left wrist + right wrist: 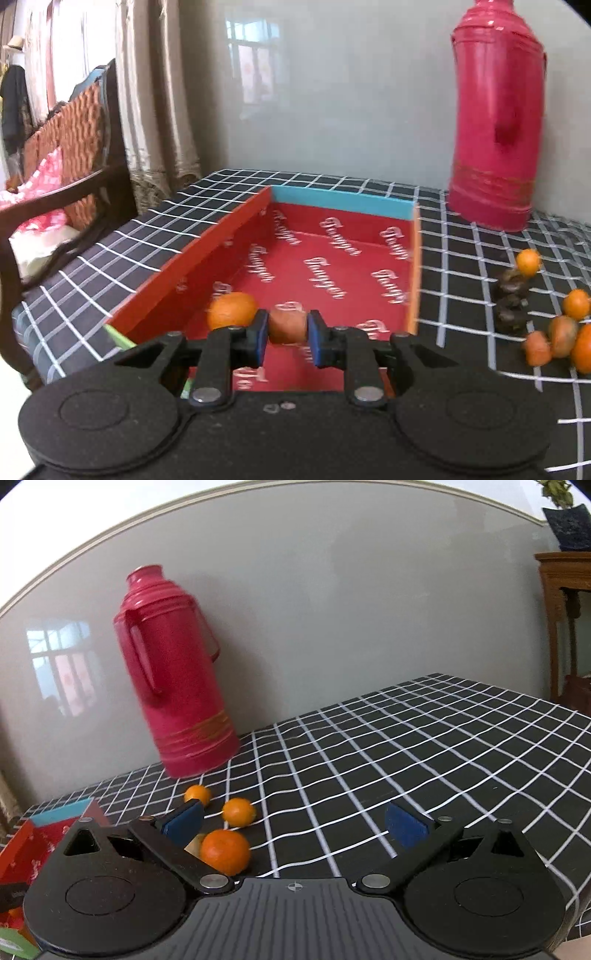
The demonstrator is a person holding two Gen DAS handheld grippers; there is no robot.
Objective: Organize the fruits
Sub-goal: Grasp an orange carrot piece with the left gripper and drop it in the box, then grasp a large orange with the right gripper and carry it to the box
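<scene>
In the left wrist view my left gripper (287, 334) is shut on a small brownish-orange fruit (288, 326), held above the near end of a red box (207, 258) with a blue far wall. One orange (232, 310) lies inside the box at its left wall. Several small oranges (575, 303) lie loose on the checked cloth to the right. In the right wrist view my right gripper (294, 823) is open with nothing between its fingers. Three oranges (225, 851) lie around its left finger (184, 821), and a pale fruit is partly hidden behind it.
A tall pink thermos (496, 122) (173, 675) stands against the wall behind the loose fruit. Dark lumpy pieces (511, 299) lie among the oranges. A wooden chair (74, 155) stands past the table's left edge. The checked cloth (406, 757) stretches to the right.
</scene>
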